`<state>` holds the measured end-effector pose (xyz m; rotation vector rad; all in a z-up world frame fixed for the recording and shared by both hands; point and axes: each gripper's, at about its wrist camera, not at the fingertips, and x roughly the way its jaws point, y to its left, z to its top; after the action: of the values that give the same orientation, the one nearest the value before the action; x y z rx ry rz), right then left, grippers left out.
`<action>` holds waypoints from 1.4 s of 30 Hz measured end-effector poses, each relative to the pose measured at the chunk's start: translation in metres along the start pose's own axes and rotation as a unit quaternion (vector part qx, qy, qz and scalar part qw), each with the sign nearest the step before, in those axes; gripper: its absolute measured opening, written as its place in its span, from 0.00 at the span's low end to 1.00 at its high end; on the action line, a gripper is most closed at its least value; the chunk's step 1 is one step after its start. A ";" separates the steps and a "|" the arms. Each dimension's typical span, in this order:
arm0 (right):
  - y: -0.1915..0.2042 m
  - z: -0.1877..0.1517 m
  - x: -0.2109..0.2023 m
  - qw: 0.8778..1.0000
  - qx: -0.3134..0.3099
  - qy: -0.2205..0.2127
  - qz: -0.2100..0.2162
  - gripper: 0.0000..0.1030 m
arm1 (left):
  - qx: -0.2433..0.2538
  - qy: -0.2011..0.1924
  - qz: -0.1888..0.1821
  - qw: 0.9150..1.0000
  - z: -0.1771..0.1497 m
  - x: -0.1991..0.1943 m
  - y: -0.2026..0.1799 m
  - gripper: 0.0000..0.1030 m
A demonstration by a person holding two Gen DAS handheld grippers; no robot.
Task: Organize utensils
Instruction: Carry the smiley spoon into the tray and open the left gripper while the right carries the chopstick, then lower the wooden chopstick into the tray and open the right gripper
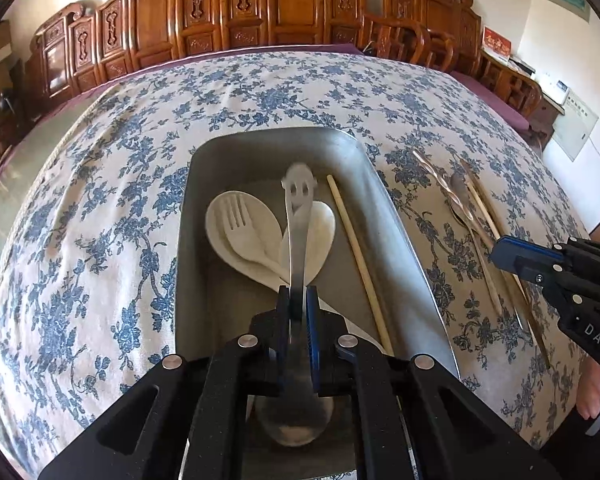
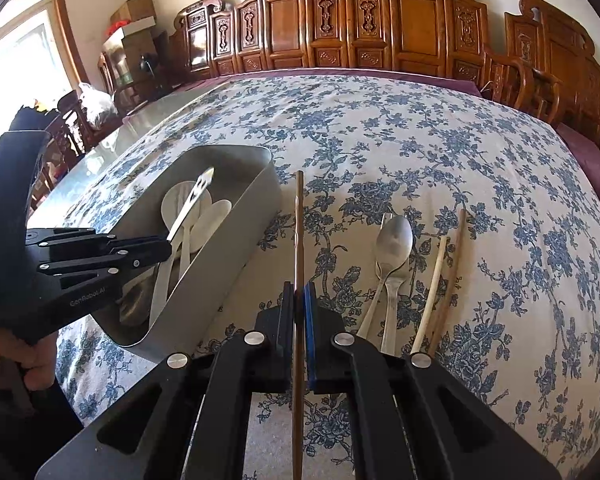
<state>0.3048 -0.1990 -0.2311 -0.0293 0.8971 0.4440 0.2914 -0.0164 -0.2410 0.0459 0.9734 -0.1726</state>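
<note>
While clamped, smooth steel spoon [image 1: 298, 240] overhangs matte, seemingly metal bin [image 1: 396, 216].

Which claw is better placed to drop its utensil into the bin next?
Left. The left claw already holds its metal spoon inside the bin, above the white utensils. The right claw grips a chopstick over the cloth, beside the bin.

Carved wooden chairs [image 2: 364, 24] line white walls [image 1: 556, 40] behind a floral-clothed table [image 2: 420, 152]; a sunlit window [image 2: 24, 52] glows.
</note>
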 end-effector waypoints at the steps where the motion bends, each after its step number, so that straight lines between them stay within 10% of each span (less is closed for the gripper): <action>1: 0.001 0.000 0.000 1.000 0.000 0.000 0.000 0.06 | 0.000 0.000 -0.001 1.000 0.000 -0.001 0.000 0.06; 23: 0.053 0.013 -0.017 0.999 0.003 -0.021 0.045 0.06 | -0.013 -0.062 0.024 0.998 0.007 -0.050 0.042 0.15; 42: 0.091 0.079 0.047 0.998 0.041 -0.017 0.051 0.06 | -0.037 -0.075 0.032 0.996 0.004 -0.065 0.079 0.15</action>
<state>0.3545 -0.0831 -0.2031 0.0991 0.8849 0.5008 0.2721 0.0689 -0.1877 -0.0029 0.8268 -0.0793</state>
